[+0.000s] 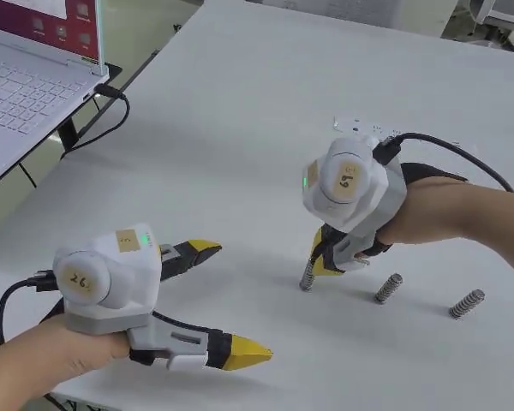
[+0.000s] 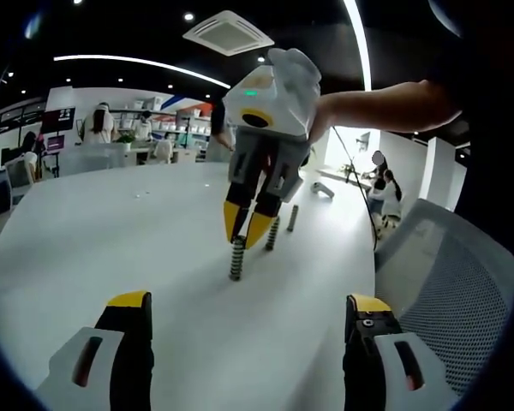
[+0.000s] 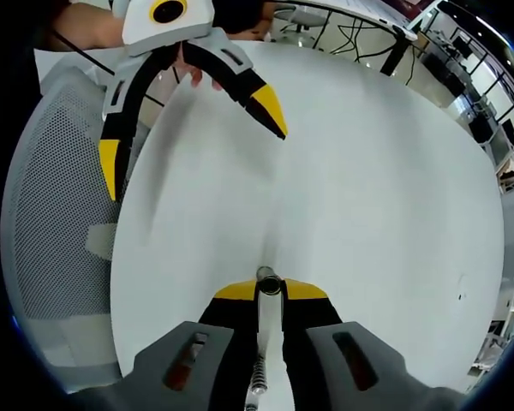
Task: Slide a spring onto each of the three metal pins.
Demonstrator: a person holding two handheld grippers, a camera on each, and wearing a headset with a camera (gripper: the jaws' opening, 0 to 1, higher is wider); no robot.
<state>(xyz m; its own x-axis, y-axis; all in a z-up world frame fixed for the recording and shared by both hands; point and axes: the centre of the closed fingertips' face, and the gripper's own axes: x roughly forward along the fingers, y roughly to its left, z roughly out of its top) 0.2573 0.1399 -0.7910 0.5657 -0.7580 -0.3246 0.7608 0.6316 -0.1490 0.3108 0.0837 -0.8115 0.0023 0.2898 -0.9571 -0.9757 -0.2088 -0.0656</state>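
Grey coil spring [image 1: 307,276] stood on the white tabletop [image 1: 240,128], its slim metal pin [image 3: 268,278] pinched tight by the closed right gripper [image 1: 319,264]. Second spring [image 1: 389,288] and third spring [image 1: 467,303] lay at its 3 o'clock. Left gripper [image 1: 236,300] gaped empty at 8 o'clock.

White surface [image 1: 240,128]: we are logging it as broad, plain and evenly lit. Open white laptop [image 1: 21,94]: we are placing it at the far left, its screen showing red, with a black cable [image 1: 125,107] plugged into its side. Grey mesh chair [image 2: 463,282]: we are finding it just beside the surface's edge. Dark ceiling [image 2: 111,26]: we are counting a square air vent [image 2: 231,32] and curved light strips [image 2: 137,62]. People [image 2: 98,124]: we are seeing them among desks well behind.
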